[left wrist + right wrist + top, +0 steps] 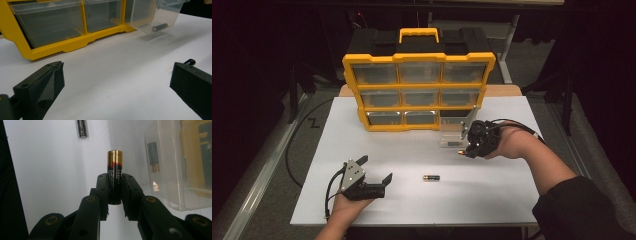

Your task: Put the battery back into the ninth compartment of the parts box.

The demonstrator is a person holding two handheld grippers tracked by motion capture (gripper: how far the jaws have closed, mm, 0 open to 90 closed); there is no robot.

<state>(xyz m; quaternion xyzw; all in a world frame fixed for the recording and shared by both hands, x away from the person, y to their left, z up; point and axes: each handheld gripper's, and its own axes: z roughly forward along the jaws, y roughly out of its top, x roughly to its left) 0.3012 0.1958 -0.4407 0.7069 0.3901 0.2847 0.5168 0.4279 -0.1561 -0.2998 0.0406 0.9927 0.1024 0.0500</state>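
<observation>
My right gripper (115, 182) is shut on a black and gold battery (115, 170) that stands up between its pads. In the high view the right gripper (465, 149) hovers beside a clear drawer (452, 136) pulled out of the yellow organizer (417, 90). Inside that drawer (175, 170) lies another battery (153, 157). A third battery (431, 177) lies loose on the white table, to the right of my left gripper (374, 169). The left gripper (117, 75) is open with nothing between its jaws, and the loose battery's tip (189, 61) peeks over its right jaw.
The organizer has several clear drawers and a yellow handle (418, 34), and stands at the table's far edge (507, 91). The pulled-out drawer (155, 15) sits in front of its lower right slot. Dark floor surrounds the table.
</observation>
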